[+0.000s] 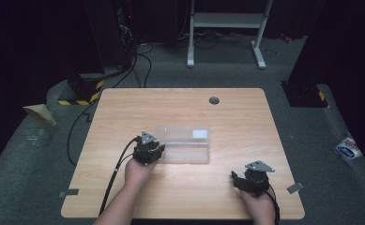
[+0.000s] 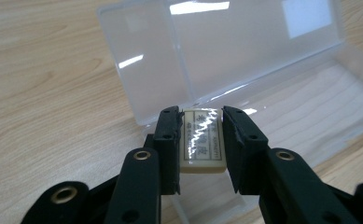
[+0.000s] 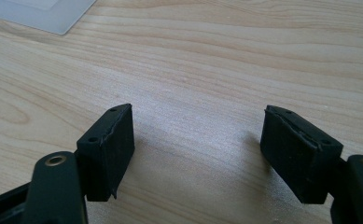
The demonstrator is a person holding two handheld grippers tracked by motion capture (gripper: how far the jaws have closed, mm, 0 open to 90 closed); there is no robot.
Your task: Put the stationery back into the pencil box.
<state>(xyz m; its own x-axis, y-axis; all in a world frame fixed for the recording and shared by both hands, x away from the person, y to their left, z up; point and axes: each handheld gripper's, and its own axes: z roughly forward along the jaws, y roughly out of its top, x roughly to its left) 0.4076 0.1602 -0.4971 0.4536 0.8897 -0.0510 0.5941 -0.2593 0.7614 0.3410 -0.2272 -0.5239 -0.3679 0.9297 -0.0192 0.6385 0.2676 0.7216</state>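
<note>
The left claw (image 2: 201, 140) grips a small cream block (image 2: 202, 142) with printed lettering, its jaws pressed against the block's two long sides. The block's long axis runs along the jaws, toward the open clear plastic case (image 2: 282, 93) directly ahead. The case lies near the middle of the tabletop (image 1: 246, 112), its long axis parallel to the near edge, lid folded back toward the far edge. The claw sits at the case's left end, so the tray likely receives the block. The right claw (image 3: 198, 154) stands wide and empty over bare wood near the near right corner, well apart from the case.
</note>
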